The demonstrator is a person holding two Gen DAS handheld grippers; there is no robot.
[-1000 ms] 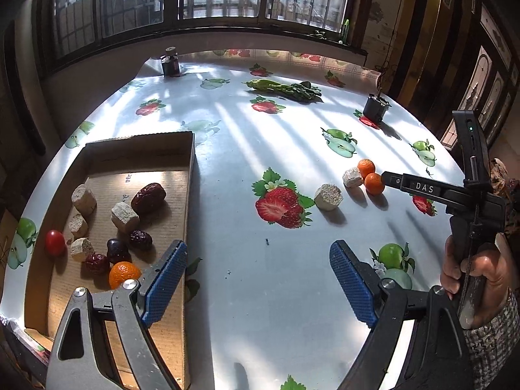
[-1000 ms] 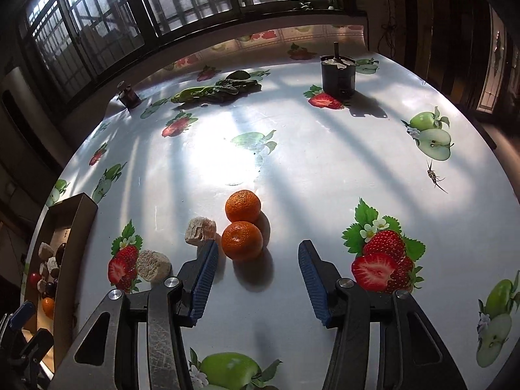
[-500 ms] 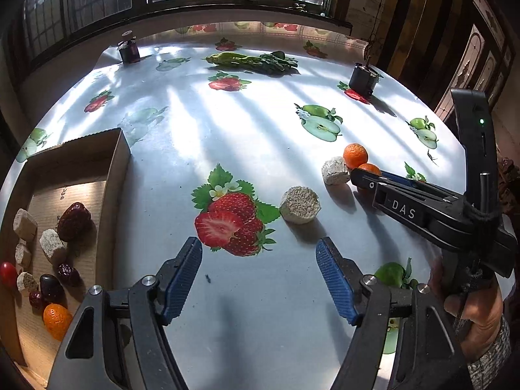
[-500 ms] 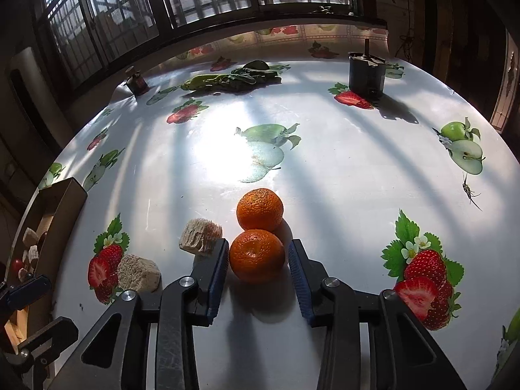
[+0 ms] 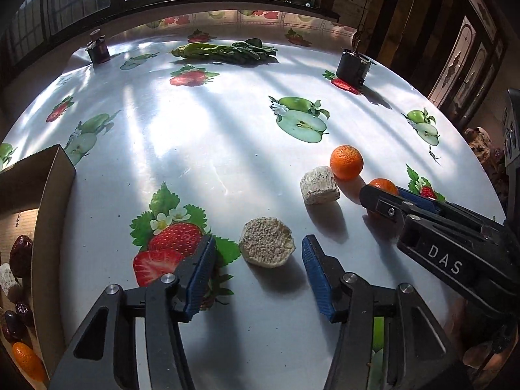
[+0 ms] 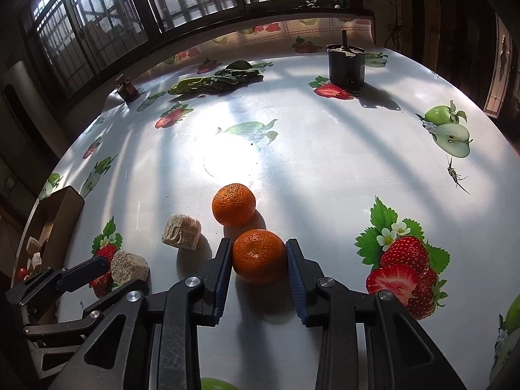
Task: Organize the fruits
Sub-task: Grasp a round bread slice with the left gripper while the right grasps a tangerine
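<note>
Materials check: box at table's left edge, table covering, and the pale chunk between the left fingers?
Box: corrugated cardboard, matte brown, fluted rim showing. Table covering: likely glossy vinyl or oilcloth, strong glare, printed fruit. Pale chunk: porous, crumbly, matte beige, perhaps a dried or puffed food; unclear.

The cardboard box is cut off by the left edge in the left wrist view; only part of its contents shows. The near tangerine is largely hidden there behind the right gripper. Contents of the dark pot cannot be told. The small jar is too small to identify.
</note>
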